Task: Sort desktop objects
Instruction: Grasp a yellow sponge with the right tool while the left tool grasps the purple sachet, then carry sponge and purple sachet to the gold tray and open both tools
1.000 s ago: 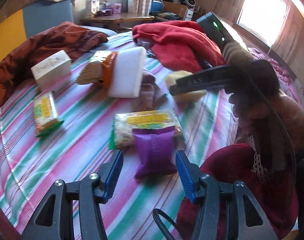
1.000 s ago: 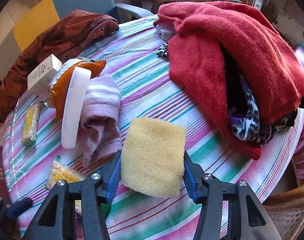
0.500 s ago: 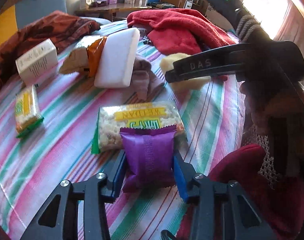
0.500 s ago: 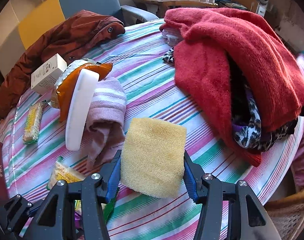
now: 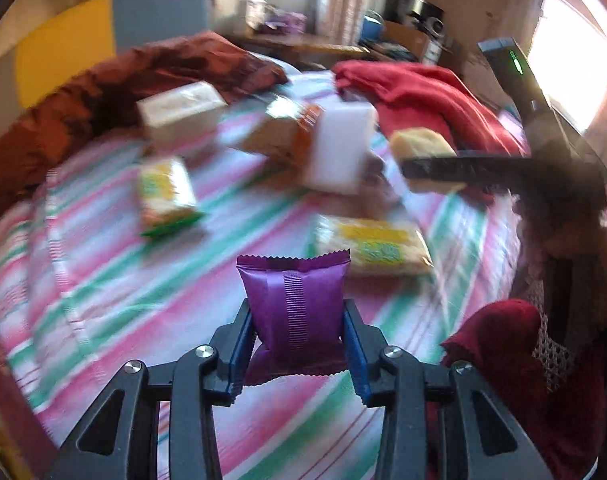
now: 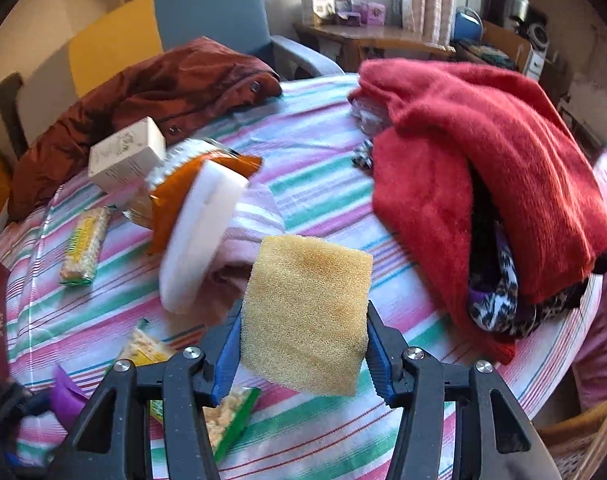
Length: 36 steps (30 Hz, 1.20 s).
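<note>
The purple packet (image 5: 293, 314) sits at the lower middle of the left wrist view, clamped between the blue pads of the left gripper (image 5: 297, 344), whose jaws have just been closing on it; it stands upright, its crimped top edge uppermost, above the striped tablecloth (image 5: 103, 280). In the right wrist view the yellow sponge (image 6: 307, 316) fills the lower middle of the frame, squeezed between the pads of the right gripper (image 6: 303, 350) and clear of the cloth. Left of the sponge in that view a white foam block (image 6: 201, 236) leans on an orange snack bag (image 6: 175, 188), with a pink striped cloth (image 6: 251, 232) beneath them and a white box (image 6: 125, 158) toward the upper left. A yellow-and-green cracker pack (image 6: 83, 244) lies at the left edge, and a second one (image 5: 377, 250) lies just behind the purple packet in the left view. A red sweater (image 6: 491, 168) is heaped at the right, a brown jacket (image 6: 151, 96) at the upper left.
</note>
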### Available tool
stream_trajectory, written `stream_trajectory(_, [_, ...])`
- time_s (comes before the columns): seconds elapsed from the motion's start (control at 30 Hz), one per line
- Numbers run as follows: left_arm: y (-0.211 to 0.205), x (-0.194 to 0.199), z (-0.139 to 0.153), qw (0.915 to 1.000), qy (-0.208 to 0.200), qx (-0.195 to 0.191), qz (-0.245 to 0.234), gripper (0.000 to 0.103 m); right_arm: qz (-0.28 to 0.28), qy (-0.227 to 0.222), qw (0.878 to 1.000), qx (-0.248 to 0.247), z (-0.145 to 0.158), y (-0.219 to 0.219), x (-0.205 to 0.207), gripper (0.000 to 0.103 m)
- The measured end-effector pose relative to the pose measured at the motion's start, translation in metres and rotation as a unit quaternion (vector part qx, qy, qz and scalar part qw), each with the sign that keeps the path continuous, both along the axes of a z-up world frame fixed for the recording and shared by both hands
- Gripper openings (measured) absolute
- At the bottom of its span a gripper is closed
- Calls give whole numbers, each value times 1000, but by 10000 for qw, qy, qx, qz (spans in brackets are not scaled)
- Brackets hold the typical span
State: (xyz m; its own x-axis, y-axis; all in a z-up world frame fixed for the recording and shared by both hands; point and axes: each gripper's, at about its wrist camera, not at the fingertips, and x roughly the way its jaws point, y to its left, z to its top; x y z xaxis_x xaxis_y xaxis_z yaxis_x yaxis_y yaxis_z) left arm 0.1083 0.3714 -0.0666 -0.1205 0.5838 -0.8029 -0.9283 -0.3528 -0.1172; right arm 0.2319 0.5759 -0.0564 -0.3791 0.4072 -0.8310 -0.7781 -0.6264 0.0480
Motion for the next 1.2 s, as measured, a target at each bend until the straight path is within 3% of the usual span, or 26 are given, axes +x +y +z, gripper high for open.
stream_trajectory(0.27, [-52, -28, 46, 9938, 530, 361, 912, 41, 135, 278, 9991, 296, 14, -11, -2, 55])
stream_trajectory(0.43, [-88, -53, 61, 9856, 602, 438, 1515, 41, 187, 359, 9985, 381, 18, -15, -3, 55])
stream_trajectory(0.67, [-133, -78, 65, 9730, 659, 443, 2168, 41, 415, 508, 9964, 544, 26, -26, -9, 55])
stream_trajectory(0.93, [-169, -92, 65, 9623, 690, 447, 2592, 41, 647, 595, 9946, 545, 38, -47, -18, 55])
stream_trajectory(1.2, [-197, -107, 55, 9536, 558, 389, 2933, 41, 1314, 851, 9862, 538, 67, -94, -49, 55])
